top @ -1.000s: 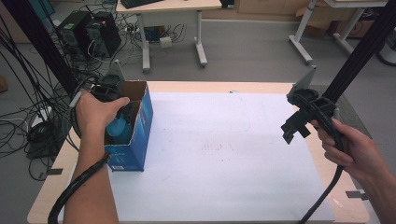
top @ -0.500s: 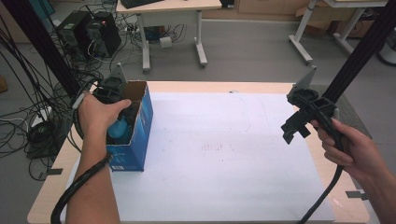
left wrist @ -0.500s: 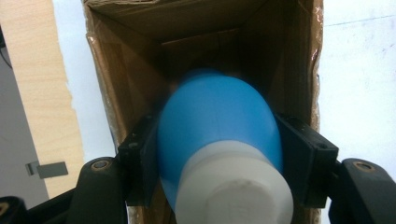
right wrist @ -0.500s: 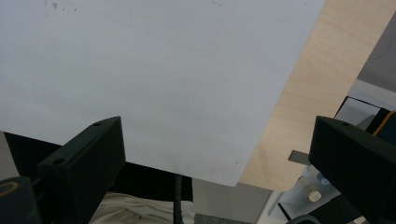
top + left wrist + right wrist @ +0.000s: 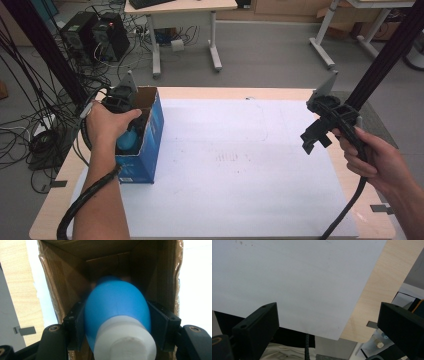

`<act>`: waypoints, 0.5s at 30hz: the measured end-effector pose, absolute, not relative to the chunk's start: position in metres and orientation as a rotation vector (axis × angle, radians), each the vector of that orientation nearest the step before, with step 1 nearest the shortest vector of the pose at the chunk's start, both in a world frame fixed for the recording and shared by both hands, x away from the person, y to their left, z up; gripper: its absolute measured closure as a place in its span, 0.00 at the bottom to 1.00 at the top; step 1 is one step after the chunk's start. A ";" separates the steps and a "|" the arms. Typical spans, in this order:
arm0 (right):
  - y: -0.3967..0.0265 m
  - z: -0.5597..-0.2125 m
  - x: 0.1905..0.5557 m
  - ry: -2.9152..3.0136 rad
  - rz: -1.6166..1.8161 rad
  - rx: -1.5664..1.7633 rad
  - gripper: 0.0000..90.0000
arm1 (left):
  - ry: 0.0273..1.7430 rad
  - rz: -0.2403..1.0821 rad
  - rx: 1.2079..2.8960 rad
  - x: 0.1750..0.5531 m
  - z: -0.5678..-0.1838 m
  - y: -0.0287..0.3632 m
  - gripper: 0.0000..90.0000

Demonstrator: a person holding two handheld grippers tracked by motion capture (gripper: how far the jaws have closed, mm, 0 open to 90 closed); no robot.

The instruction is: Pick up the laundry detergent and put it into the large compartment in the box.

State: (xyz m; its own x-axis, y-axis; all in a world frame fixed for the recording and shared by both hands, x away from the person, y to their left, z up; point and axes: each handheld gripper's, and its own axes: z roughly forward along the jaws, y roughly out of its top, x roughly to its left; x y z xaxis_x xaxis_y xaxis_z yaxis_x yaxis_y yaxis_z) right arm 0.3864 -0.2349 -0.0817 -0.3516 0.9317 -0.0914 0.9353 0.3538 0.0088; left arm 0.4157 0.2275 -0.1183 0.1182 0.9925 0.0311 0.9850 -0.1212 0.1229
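High view, left hand: we see the left hand (image 5: 107, 125) reach in from the bottom edge, forearm angled up the left side, wrist bent over the open top of the blue cardboard box (image 5: 147, 150).
High view, left gripper: the left gripper (image 5: 122, 102) points down into the box, a blue object at its tip.
High view, box: it stands on the left part of the worktop (image 5: 200, 92), on the edge of the white sheet (image 5: 235, 165).
High view, right hand: the right hand (image 5: 372, 155) hangs above the worktop's right side, well apart from the box, its right gripper (image 5: 320, 132) tilted down and leftwards.
Left gripper view, grip: we find the jaws clenched on a blue rubber bulb (image 5: 117, 302) with a white neck, inside the box's brown walls (image 5: 62, 277).
Right gripper view, grip: the right gripper (image 5: 327, 322) stands released, jaws wide apart, nothing between them, above the white sheet (image 5: 287, 277) and its corner.
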 end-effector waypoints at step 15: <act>-0.235 -0.084 0.388 2.521 -0.067 1.746 0.04 | 2.042 0.167 2.264 0.417 -0.121 0.231 0.41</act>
